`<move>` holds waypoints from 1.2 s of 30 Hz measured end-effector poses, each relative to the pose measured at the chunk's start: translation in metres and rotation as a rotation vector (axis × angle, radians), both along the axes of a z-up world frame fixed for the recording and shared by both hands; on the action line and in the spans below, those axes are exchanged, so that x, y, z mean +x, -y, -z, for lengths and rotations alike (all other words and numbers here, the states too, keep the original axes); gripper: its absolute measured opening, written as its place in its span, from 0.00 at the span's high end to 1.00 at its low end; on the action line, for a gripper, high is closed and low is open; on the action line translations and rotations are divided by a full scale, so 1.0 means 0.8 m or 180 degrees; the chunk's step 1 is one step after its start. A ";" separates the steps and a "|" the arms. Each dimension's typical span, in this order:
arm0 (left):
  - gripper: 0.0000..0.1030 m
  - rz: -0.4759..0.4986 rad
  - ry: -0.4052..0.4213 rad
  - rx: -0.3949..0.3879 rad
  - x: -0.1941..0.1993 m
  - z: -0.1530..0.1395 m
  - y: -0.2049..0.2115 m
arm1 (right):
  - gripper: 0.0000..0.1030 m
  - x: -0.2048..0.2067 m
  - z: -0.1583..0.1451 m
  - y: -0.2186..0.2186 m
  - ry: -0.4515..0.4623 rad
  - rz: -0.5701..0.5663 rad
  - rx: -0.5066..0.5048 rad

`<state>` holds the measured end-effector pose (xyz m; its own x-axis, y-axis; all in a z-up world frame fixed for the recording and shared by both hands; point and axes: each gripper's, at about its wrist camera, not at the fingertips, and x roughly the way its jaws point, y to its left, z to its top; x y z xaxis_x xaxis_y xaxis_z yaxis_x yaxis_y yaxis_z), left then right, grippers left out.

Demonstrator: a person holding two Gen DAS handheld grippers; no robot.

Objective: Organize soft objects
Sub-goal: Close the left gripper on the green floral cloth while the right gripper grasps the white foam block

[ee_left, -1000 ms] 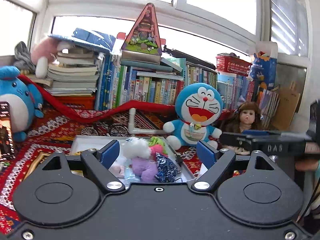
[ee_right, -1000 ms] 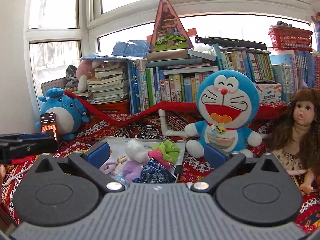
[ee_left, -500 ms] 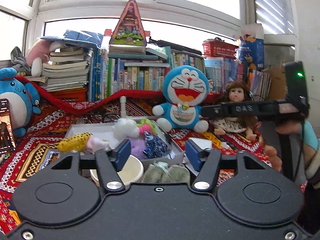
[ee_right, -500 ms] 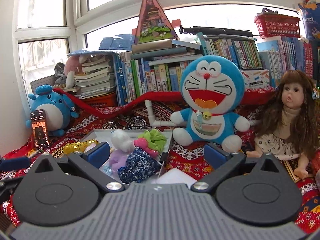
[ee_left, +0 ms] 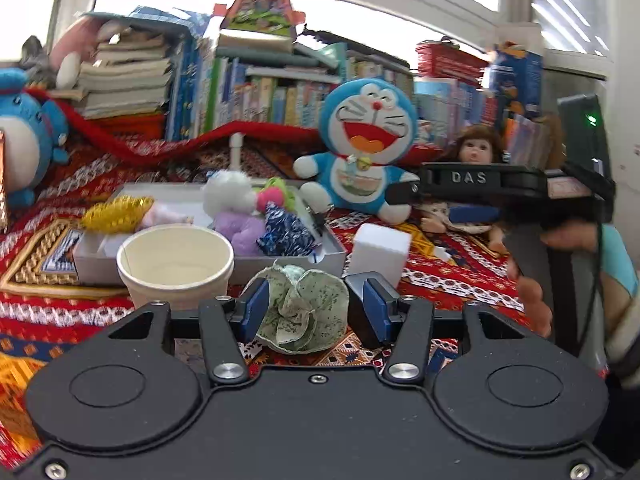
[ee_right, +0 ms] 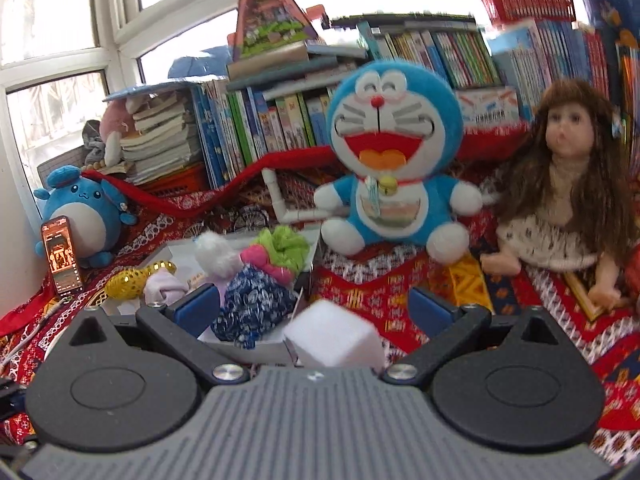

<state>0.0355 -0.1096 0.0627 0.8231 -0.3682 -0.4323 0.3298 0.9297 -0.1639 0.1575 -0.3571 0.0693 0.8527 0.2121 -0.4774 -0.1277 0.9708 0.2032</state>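
Note:
A pale green speckled scrunchie (ee_left: 304, 312) lies on the patterned cloth between the blue pads of my left gripper (ee_left: 310, 310), which is open around it with gaps at both sides. A white tray (ee_left: 328, 256) behind it holds several soft scrunchies: white, purple, pink-green, dark blue (ee_left: 284, 232) and gold (ee_left: 116, 212). My right gripper (ee_right: 316, 308) is open and empty above a white foam cube (ee_right: 332, 340), which also shows in the left wrist view (ee_left: 380, 248). The tray shows in the right wrist view (ee_right: 248, 346) too.
A paper cup (ee_left: 176, 268) stands left of the scrunchie, in front of the tray. A Doraemon plush (ee_right: 392, 160), a doll (ee_right: 560, 184), a blue plush (ee_right: 84, 208), a phone (ee_right: 62, 256) and rows of books stand behind. The right gripper's body (ee_left: 500, 184) crosses the left view.
My left gripper has dropped low and narrowed around the green scrunchie. My right gripper has moved forward and down toward the foam cube.

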 end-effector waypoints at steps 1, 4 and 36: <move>0.51 -0.0051 -0.0020 -0.0030 0.003 0.003 0.003 | 0.00 0.002 0.005 0.000 -0.0048 0.0005 0.0016; 0.43 -0.0366 -0.0003 -0.0063 0.009 0.013 0.012 | 0.00 0.010 0.017 -0.001 -0.0157 0.0006 0.0071; 0.32 -0.1101 -0.0445 -0.0570 0.077 0.071 0.038 | 0.08 0.056 0.072 0.000 -0.0516 0.0032 0.0299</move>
